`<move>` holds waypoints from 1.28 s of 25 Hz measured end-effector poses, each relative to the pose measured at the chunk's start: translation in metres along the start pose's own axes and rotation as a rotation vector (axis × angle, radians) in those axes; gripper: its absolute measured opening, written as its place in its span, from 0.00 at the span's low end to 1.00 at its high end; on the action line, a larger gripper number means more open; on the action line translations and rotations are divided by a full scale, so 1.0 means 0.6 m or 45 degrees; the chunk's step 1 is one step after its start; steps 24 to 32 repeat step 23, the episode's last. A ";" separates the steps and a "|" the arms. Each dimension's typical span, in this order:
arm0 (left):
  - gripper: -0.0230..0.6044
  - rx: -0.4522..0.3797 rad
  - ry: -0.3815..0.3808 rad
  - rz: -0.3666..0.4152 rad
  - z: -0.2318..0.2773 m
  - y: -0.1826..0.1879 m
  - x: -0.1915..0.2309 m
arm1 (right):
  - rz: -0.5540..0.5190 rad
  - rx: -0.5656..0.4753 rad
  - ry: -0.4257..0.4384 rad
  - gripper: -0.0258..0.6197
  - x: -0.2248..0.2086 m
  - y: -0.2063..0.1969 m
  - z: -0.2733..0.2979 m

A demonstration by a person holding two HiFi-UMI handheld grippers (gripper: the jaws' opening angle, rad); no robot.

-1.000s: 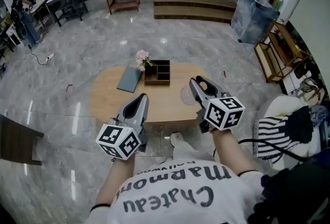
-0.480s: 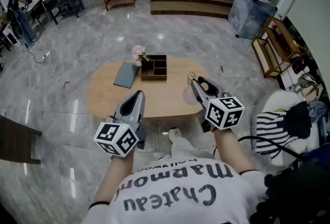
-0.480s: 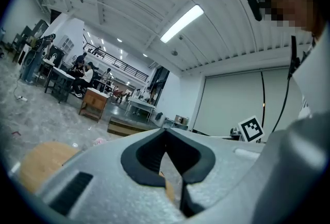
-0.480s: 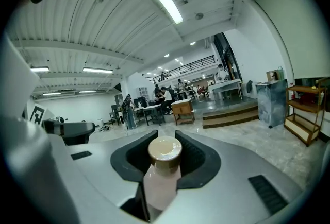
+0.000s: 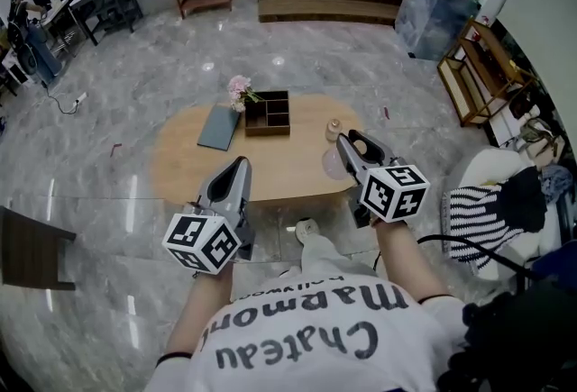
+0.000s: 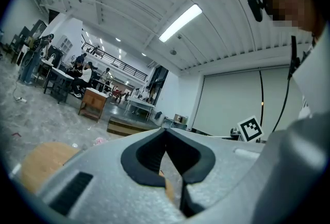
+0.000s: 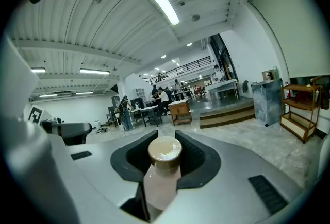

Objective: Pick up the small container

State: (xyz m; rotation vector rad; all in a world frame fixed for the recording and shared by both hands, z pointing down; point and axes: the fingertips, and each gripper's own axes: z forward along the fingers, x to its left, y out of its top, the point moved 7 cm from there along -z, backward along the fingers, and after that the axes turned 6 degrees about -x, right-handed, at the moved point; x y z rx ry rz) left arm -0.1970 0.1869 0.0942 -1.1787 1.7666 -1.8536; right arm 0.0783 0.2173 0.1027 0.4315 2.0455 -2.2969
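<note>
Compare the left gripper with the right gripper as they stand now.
Jaws: the left gripper's tips meet, while the right gripper's stand apart.
Load: the left gripper holds nothing; the right gripper is clamped on the small container, a pale, tan-capped bottle.
Both have grey bodies.

The left gripper (image 6: pixel 166 133) has a shell of pale grey plastic, matt and finely speckled, and its jaws are lined with black ribbed, rubbery pads. The right gripper (image 7: pixel 163 136) has the same finish. The small pale-pink container (image 7: pixel 161 187) looks like smooth frosted plastic, and its tan cap (image 7: pixel 165 150) is glossy. The oval light-wood counter (image 5: pixel 279 178) is smooth and matt. The grey marble-look floor (image 5: pixel 135 102) is polished and mirrors the lights. The dark wooden compartment box (image 5: pixel 270 113) looks matt.
</note>
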 end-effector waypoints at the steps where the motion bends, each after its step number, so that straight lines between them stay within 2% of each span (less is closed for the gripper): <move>1: 0.06 0.001 -0.001 0.000 -0.002 0.000 -0.002 | 0.001 0.001 -0.003 0.21 0.001 0.000 -0.003; 32: 0.06 -0.001 -0.025 -0.009 -0.016 -0.011 -0.027 | -0.010 0.009 -0.029 0.21 -0.003 -0.013 -0.048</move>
